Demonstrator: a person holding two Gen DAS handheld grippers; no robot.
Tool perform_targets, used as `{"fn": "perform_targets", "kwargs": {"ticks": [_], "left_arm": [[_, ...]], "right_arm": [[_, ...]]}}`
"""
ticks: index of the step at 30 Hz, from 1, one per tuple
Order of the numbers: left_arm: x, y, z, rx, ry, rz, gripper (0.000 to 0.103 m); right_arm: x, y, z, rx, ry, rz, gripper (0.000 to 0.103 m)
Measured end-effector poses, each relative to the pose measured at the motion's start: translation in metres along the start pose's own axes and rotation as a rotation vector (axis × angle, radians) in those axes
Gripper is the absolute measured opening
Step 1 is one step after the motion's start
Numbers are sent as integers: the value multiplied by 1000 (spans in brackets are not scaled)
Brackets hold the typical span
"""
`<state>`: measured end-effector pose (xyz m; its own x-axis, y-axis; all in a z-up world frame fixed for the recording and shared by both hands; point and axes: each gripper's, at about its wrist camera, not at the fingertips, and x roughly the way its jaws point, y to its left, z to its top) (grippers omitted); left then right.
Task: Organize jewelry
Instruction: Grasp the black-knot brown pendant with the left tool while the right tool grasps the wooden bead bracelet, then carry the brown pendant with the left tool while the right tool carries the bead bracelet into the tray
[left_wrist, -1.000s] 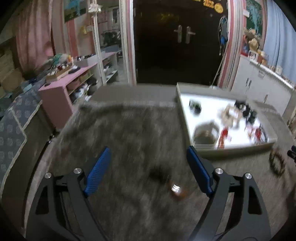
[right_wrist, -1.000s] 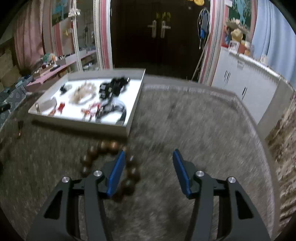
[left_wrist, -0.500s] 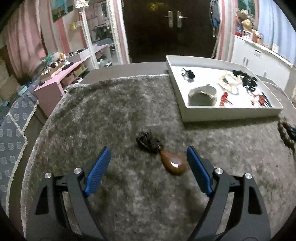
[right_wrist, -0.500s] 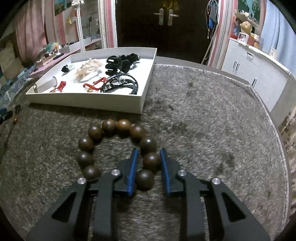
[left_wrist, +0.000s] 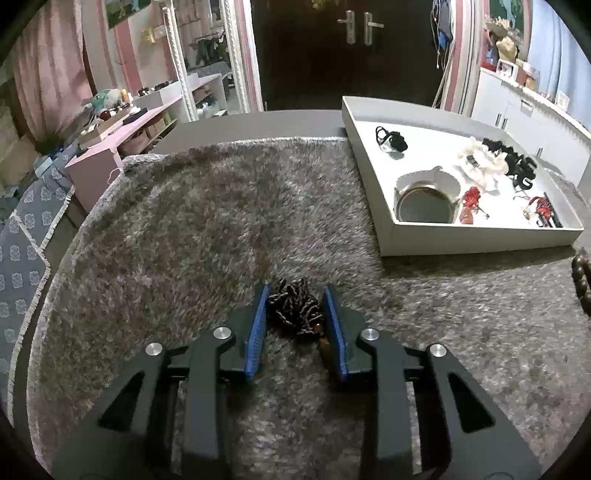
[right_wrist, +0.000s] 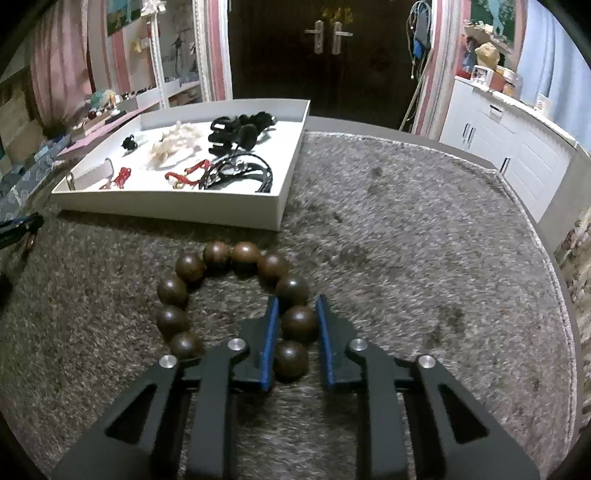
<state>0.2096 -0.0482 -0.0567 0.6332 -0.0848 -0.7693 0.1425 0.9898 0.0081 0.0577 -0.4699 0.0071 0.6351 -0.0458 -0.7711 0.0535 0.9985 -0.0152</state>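
Judging from how things lie, the sorting is well advanced: the shallow white rectangular tray (right_wrist: 221, 216) already holds black hair ties, a cream fabric piece, small red ornaments, black cords and a round metal ring in its holder. Two pieces are left on the grey shaggy rug (right_wrist: 406, 258), both just in front of the tray.

The right gripper (right_wrist: 295, 332) has its blue pads closed around one bead of the dark brown wooden bead bracelet (right_wrist: 218, 254), gripping it at the near right side. The bracelet lies flat as a round loop, so it has no real long axis.

The left gripper (left_wrist: 297, 321) is pinching the black braided cord bundle (left_wrist: 293, 304) of a brown drop-shaped pendant (left_wrist: 323, 341) (mostly hidden by the right pad). Its long axis seems to run from the cord, away from the camera, back to the pendant, slightly to the right. Both pieces are not yet lifted, I think.
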Motion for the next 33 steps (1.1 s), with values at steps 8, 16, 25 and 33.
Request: {"fn": "perform_targets", "kwargs": {"ticks": [8, 16, 25, 33], "left_arm": [[-47, -12, 6, 49, -80, -48, 28], [-83, -46, 35, 82, -172, -102, 27], [-77, -88, 74, 84, -194, -148, 27], [-46, -126, 105, 106, -168, -166, 27]], "right_arm": [[-23, -10, 6, 56, -46, 90, 19], [-54, 4, 39, 22, -151, 119, 19], [-68, 20, 93, 4, -241, 118, 19], [-55, 44, 141, 5, -280, 179, 19]]}}
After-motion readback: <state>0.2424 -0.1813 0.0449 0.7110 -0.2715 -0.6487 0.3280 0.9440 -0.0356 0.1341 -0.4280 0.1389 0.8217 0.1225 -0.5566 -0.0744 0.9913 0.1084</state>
